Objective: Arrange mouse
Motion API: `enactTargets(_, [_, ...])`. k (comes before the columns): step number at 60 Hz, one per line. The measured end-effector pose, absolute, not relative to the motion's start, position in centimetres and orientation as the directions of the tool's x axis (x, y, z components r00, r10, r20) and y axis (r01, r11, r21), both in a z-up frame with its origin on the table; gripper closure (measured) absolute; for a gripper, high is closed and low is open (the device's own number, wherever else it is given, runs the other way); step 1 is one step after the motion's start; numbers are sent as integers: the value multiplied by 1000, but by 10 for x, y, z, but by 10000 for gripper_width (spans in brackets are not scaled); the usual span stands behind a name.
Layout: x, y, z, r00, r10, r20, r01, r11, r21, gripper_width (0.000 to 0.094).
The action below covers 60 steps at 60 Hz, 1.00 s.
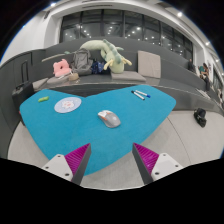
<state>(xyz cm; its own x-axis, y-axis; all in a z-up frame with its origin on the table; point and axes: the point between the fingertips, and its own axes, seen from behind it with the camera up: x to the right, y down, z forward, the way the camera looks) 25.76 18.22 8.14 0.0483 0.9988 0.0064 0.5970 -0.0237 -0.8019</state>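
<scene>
A grey computer mouse [108, 118] lies on a blue mat [90, 125] that covers most of a grey table [185, 135]. It sits beyond my fingers, a little left of the gap's middle. My gripper [113, 163] is open and empty, with its pink pads [80, 158] apart over the mat's near edge.
On the mat lie a white round disc [67, 104] to the left, a small green-yellow item [42, 98] and a white-and-dark item [140, 94] at the far right. Behind the table are a pink bag [62, 68], a plush toy [112, 55] and chairs.
</scene>
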Motion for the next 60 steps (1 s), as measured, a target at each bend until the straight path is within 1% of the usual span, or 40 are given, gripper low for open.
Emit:
enactTargets(8, [247,181,80,43,999,20,578,-8,-816,90])
enactTargets(12, [233,175,76,50,999,13,569,-18,-822,91])
enactTargets(19, [204,175,72,49,998,39,540,6,-842,90])
enactTargets(27, [176,175,50,45,999,30,545,0,-838,91])
enactTargets(34, [142,177,35,20,999,44,534,27,-845,91])
enactTargets(47, [85,184,10,-3,999,40,544,35,-838,91])
enactTargets(58, [43,193,-10,9,1000,18,579,9,-816,89])
enactTargets(60, [37,193,-12,4,1000,6,584,2,-812,73])
